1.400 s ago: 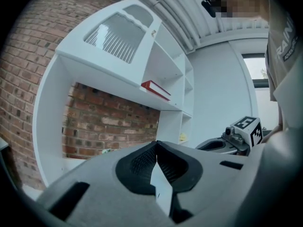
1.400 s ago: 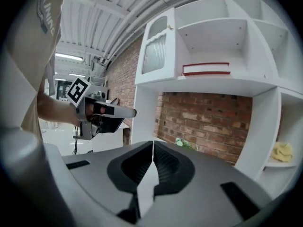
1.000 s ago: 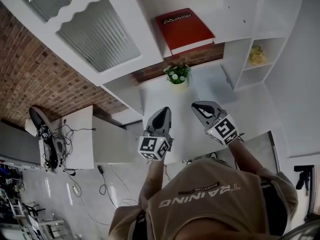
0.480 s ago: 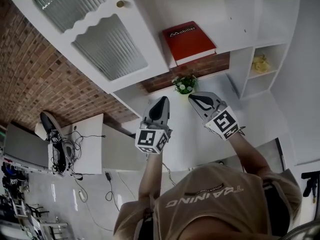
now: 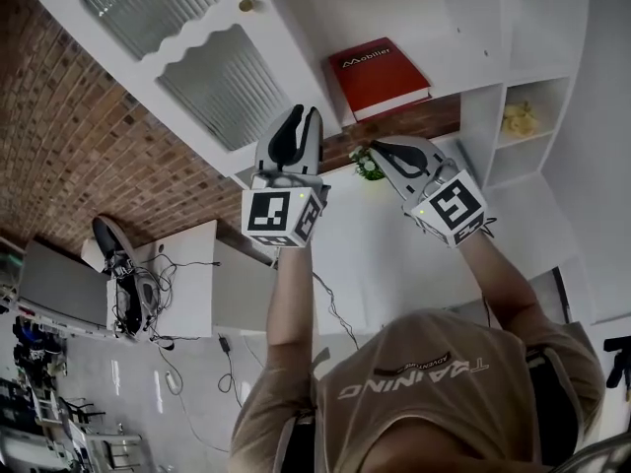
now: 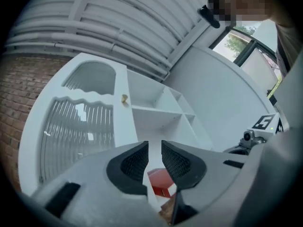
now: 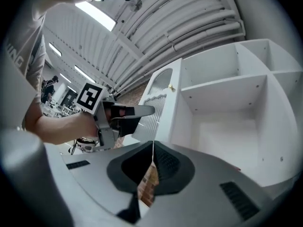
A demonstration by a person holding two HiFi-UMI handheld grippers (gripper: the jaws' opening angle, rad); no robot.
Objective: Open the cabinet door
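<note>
White cabinet door (image 5: pixel 202 62): stands open at upper left of head view, ribbed glass panels, brass knob (image 5: pixel 245 5) near its free edge.
Left tool (image 5: pixel 303 116): I read the jaws a narrow gap apart, nothing clamped. Tips sit at the door's lower free corner and the door edge lines up with the gap. Contact: can't tell.
Right tool (image 5: pixel 377 152): clenched, empty, just right of the left one, in front of the plant (image 5: pixel 363 166).
Red book (image 5: pixel 380 67): lying in the open compartment, upper centre.

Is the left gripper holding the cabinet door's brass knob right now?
No: the left gripper's jaws stand apart, with the knob well above them on the cabinet door.
</note>
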